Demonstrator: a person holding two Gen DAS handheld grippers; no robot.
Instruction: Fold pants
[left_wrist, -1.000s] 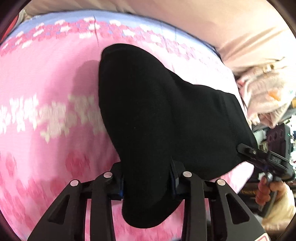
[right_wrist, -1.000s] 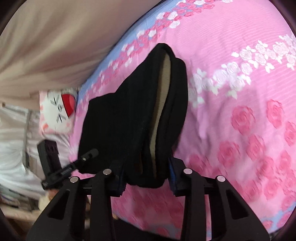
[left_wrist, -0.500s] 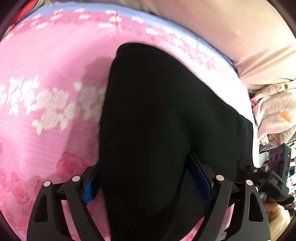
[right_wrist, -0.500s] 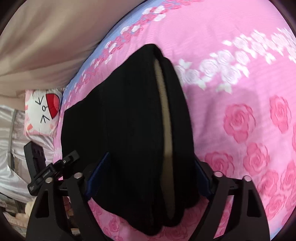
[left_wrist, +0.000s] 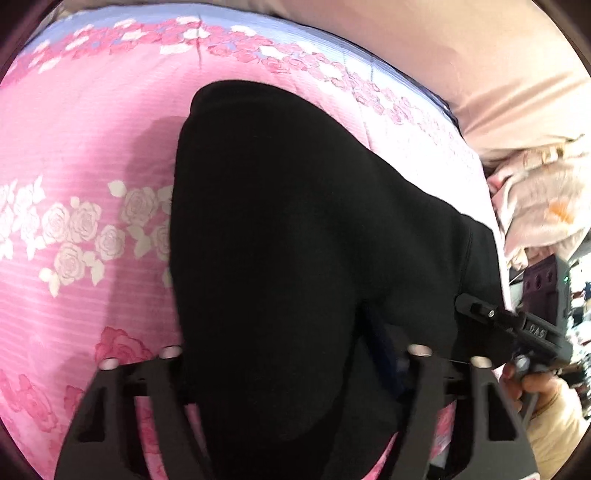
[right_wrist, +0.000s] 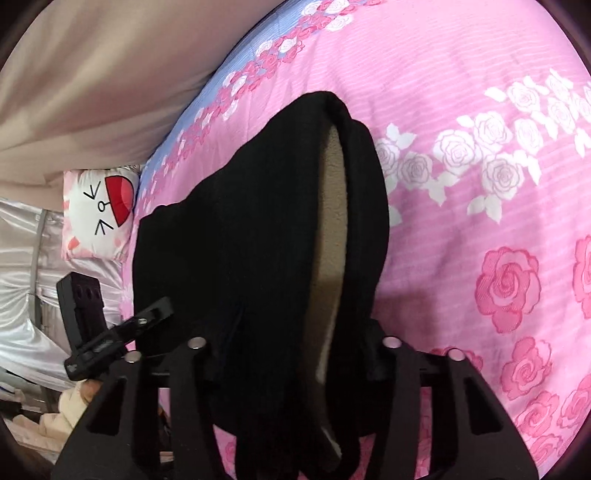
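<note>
Both tongs are closing on cloth: your left gripper (left_wrist: 291, 354) has the near end of the black fleece-lined pants (left_wrist: 303, 229) between its black fingers, and your right gripper (right_wrist: 291, 343) has the other near corner, where the beige lining (right_wrist: 328, 229) shows between the black layers. Each pair of jaws stands part-way in and is drawing together, but whether the pads already press the fabric cannot be told, since the bulk of cloth hides the contact faces. Taking the scene by size: the pink rose-printed bedspread (left_wrist: 74, 155) carries the work; the pants lie across its middle as a thick folded bundle, far end resting on the spread, near end at your fingers. A beige curtain (right_wrist: 92, 74) hangs beyond the bed's blue-bordered edge, and a white cartoon-face cushion (right_wrist: 99, 206) lies beside it. Your other tool is visible at the frame edge of each wrist view, so the two grips sit near each other along the same end. Judgement: you are taking hold of the near end for a further fold, with the garment already doubled at least once. The next move calls for a firm pinch through all layers at both corners, then an even lift and carry toward the far end, keeping the two hands level so the lining does not slip out.
</note>
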